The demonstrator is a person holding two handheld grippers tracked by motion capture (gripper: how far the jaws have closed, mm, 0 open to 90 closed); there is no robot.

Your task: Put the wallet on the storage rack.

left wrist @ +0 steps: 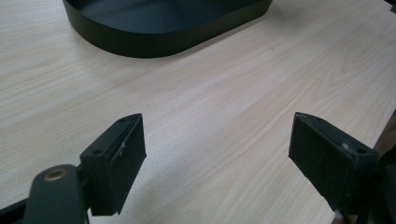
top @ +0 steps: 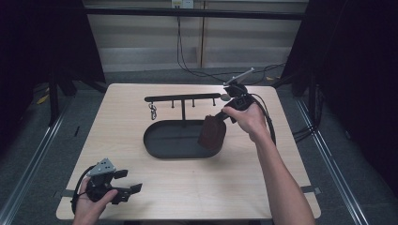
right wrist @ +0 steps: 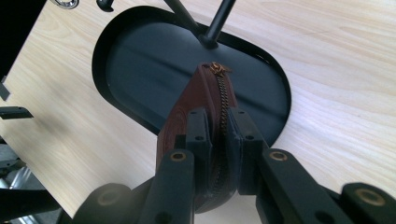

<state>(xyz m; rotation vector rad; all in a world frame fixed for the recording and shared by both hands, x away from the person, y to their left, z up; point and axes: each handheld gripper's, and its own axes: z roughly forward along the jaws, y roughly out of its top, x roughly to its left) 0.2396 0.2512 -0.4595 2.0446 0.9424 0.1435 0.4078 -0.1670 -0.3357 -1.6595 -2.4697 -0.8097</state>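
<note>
The black oval tray (top: 164,143) sits at the centre of the table (top: 141,187). A post rises from its far part and carries a black hook bar (top: 183,98); a small metal keyring (top: 153,111) hangs from the left end of the bar.

The right claw (right wrist: 219,135) is clamped on a brown zip pouch (right wrist: 187,112), pads pressing both sides of the zipper edge. The pouch hangs over the right end of the tray; in the high view its lower edge overlaps the tray rim, and contact cannot be determined.

The left claw (left wrist: 217,154) stands wide with nothing between the pads, low over the near left corner of the table.

The table is light wood grain. It stands on grey floor, with dark curtains at both sides.
</note>
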